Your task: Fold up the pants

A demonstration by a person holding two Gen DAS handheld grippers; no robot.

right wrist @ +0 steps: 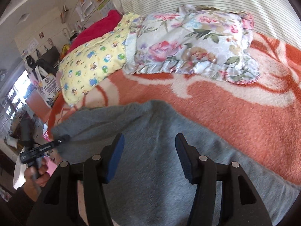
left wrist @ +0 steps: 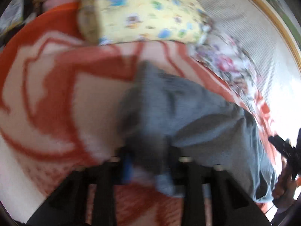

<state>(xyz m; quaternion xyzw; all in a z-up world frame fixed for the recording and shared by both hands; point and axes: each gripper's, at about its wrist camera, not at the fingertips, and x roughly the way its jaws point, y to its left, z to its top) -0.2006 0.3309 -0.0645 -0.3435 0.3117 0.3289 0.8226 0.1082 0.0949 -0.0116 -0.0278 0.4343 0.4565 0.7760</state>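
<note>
- Pants [right wrist: 150, 169] lie grey on the orange blanket [right wrist: 235, 116], below the floral pillow [right wrist: 188, 43], seemingly folded over once.
- Our right gripper [right wrist: 149, 156] hovers above them, jaws wide, empty.
- Our left gripper [left wrist: 148, 169] straddles a cloth edge; grip unclear through blur.
- We judge further folds remain.

A pair of soft grey fleece pants [right wrist: 150, 150] fills the lower middle of the right wrist view, spread mostly flat with a fuzzy, slightly napped surface. Its upper edge forms a blunt peak near the centre of the frame, and one narrower part stretches toward the lower left. In the blurred left wrist view the same pants [left wrist: 188, 116] lie rumpled from the centre to the lower right, with dark creases across the cloth
</note>
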